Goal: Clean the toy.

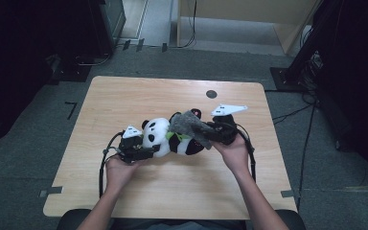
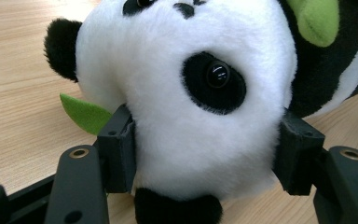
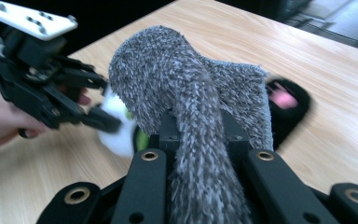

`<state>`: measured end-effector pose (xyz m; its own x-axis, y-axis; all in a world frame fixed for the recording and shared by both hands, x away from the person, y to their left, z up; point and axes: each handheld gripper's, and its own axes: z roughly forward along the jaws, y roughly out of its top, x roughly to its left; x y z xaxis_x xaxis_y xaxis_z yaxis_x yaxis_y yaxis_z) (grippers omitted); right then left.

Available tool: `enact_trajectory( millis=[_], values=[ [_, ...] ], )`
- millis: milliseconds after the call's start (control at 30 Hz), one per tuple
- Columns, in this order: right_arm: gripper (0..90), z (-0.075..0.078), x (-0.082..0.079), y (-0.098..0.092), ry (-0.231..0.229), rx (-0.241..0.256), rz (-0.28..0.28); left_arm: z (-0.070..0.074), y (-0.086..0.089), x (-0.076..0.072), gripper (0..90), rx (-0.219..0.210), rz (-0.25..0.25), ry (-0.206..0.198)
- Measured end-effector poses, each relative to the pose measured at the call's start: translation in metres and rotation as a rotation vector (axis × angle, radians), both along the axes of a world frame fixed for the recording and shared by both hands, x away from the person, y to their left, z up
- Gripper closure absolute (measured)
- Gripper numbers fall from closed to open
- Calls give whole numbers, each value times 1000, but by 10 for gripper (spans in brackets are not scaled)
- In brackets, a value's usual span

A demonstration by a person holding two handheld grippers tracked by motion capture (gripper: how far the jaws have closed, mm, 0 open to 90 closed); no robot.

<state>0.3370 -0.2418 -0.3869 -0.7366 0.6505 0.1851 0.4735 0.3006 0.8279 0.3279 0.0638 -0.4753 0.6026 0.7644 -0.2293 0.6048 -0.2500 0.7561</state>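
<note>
A black-and-white plush panda point(image 1: 170, 136) with green leaf patches lies on its side in the middle of the wooden table point(image 1: 124, 100). My left gripper point(image 1: 146, 151) is shut on the panda's white head point(image 2: 191, 93), a jaw pressing into each side. My right gripper point(image 1: 210, 134) is shut on a grey fuzzy cloth point(image 1: 191, 125) and holds it over the panda's body. In the right gripper view the cloth point(image 3: 191, 93) bunches between the jaws and drapes over the toy, hiding most of it; a black paw with a pink pad point(image 3: 286, 100) sticks out.
A small dark round hole point(image 1: 211, 94) sits near the table's far edge. Dark equipment and cables point(image 1: 311, 110) stand on the grey floor around the table. Bare wood lies to the left, the right and in front of the panda.
</note>
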Motion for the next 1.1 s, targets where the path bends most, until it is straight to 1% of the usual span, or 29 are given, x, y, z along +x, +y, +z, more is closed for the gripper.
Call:
enact_trajectory(
  millis=[33,67,100,133,167,200,233,267,300,333,367,467,500,567,600,667,767,800,867,1000,1100],
  values=[
    [770,1,3,14,-4,-8,23,0,0,0,347,0,1,0],
    [770,1,3,14,-4,-8,23,0,0,0,347,0,1,0],
    [769,0,5,27,-2,-19,40,0,0,0,347,1,4,-1],
    [769,0,5,27,-2,-19,40,0,0,0,347,1,4,-1],
    [767,-3,7,35,4,-27,51,0,-1,0,347,2,6,-1],
    [766,-8,9,46,13,-48,62,1,-1,-1,347,6,7,-3],
    [764,-11,11,51,14,-55,68,1,-1,-1,347,7,7,-2],
    [764,-11,11,51,14,-55,68,1,-1,-1,348,7,7,-2],
    [754,-18,13,58,22,-65,76,1,-1,0,349,6,5,-4],
    [754,-18,13,58,22,-65,76,1,-1,0,349,5,5,-2],
    [720,-23,14,62,24,-59,77,1,-1,0,350,3,9,0],
    [703,-26,15,64,23,-44,79,1,-1,0,356,3,12,2],
    [727,-27,14,65,26,-47,80,0,-1,0,357,6,13,2],
    [743,-29,11,67,20,-61,98,0,-2,-1,359,5,14,9],
    [743,-29,11,67,20,-61,98,0,-2,-1,360,5,14,9],
    [753,-32,2,68,-1,-76,109,0,-1,-1,363,5,11,16],
    [758,-35,-5,67,-7,-78,117,0,-2,-1,366,6,7,21],
    [759,-36,-7,66,-9,-80,121,0,-1,-1,367,-1,8,31],
    [761,-38,-10,63,-13,-76,130,0,-1,-1,368,-6,7,35],
    [765,-40,-16,59,-9,-76,138,0,-1,0,369,-10,8,39],
    [772,-45,-24,58,0,-82,154,0,-1,1,374,-11,7,44]
  ],
)
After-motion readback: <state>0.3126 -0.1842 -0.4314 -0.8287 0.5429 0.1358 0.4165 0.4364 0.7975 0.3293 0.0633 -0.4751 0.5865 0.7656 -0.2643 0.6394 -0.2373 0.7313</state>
